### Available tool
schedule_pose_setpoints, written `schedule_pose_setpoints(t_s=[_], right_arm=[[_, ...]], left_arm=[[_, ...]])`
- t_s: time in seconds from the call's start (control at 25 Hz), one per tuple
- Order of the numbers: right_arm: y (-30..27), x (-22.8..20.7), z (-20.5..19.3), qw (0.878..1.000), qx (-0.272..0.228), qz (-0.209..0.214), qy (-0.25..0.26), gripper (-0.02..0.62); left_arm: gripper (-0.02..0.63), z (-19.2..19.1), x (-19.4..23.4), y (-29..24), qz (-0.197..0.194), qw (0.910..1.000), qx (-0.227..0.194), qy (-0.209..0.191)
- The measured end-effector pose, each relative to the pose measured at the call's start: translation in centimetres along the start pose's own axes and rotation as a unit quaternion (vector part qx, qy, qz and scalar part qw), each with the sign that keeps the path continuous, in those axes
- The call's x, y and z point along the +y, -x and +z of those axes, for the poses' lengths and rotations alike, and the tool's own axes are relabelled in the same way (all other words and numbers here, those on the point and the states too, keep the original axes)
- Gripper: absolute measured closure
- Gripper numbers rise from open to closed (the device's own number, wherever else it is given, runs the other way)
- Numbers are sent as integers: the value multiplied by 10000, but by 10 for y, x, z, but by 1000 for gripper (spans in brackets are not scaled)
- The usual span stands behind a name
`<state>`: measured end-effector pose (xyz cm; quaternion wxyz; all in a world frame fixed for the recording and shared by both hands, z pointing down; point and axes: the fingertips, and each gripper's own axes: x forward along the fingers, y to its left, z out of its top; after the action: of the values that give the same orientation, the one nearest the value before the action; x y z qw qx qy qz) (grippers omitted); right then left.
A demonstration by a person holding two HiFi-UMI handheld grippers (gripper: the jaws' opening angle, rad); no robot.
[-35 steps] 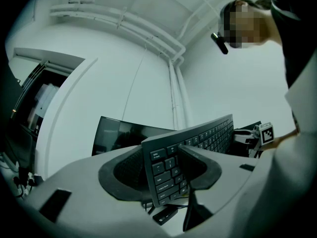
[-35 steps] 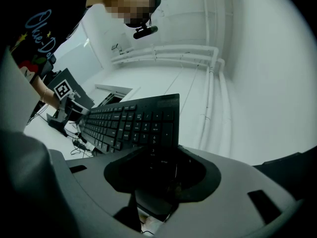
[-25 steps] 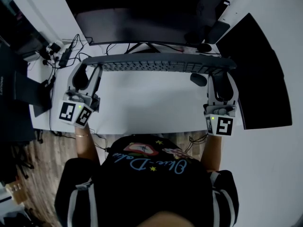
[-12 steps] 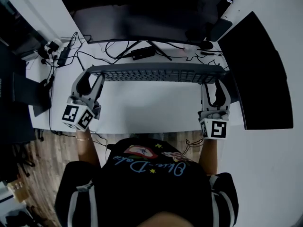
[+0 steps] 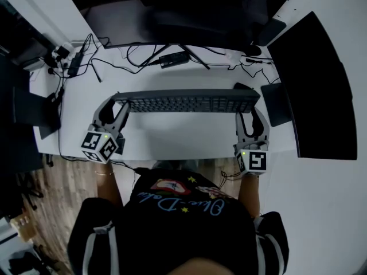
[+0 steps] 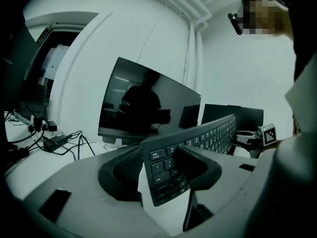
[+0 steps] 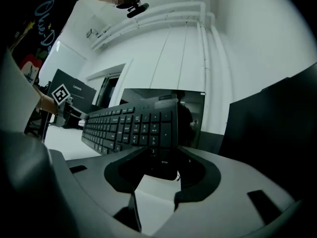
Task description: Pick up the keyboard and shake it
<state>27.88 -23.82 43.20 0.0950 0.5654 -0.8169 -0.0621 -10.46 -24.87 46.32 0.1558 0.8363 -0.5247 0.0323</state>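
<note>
Directly below the head camera, a person in a black printed shirt holds a long dark keyboard [image 5: 186,102] between two handheld grippers. It runs left to right over a white desk [image 5: 183,135], with its keys turned up and towards the person.

The left gripper [image 5: 116,103] is clamped on the keyboard's left end. In the left gripper view, the end with the esc key stands between the jaws. One pad [image 6: 123,166] lies against the underside and the other presses on the key face. From there the keyboard [image 6: 208,135] stretches away to the right, towards the other gripper's marker cube.

The right gripper [image 5: 250,112] grips the right end the same way. In the right gripper view, the number-pad corner with the enter key sits between the jaws, with a pad [image 7: 198,175] closed in on each side. The rest of the keyboard [image 7: 119,125] runs off to the left. White desk shows beneath the keyboard's lower edge in both gripper views, so it appears to be held clear of the surface.

On the far side stands a wide dark monitor [image 5: 178,13], with loose black cables [image 5: 143,56] on the desk between it and the keyboard. A second dark screen [image 5: 315,85] stands on the right.
</note>
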Motion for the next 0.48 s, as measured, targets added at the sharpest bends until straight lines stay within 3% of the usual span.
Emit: schedule_pose_setpoints(t_s=[0.48], right_arm=[[10,25,-73,9947,913,192,-442,428]], left_arm=[[403,-83,12,1,17,9940,975,496]])
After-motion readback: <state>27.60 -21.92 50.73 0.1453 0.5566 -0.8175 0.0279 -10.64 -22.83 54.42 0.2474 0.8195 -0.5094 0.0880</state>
